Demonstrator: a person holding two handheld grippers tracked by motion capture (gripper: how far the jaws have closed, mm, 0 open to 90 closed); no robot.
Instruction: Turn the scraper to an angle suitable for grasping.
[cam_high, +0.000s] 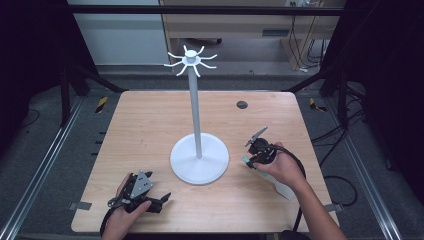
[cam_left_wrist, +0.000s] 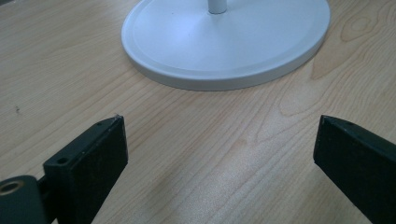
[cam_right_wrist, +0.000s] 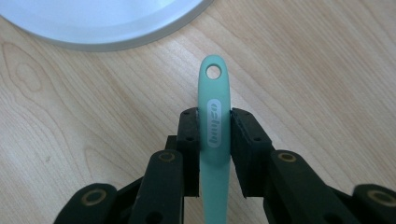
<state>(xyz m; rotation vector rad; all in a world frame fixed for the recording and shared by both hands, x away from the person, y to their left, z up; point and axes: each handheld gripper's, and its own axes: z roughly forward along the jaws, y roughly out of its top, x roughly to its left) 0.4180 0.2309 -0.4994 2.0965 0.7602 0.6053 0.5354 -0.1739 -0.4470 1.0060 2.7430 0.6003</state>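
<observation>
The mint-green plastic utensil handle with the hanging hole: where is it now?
The handle is clamped in the right gripper, just right of the white stand's round base.

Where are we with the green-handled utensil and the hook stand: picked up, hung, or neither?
Picked up: the right gripper is shut on the utensil's green handle, hanging hole free at the tip. Not hung: the stand's hooks are all bare. The left gripper is open over the table, holding nothing. Left, probably: lift and hook it.
</observation>
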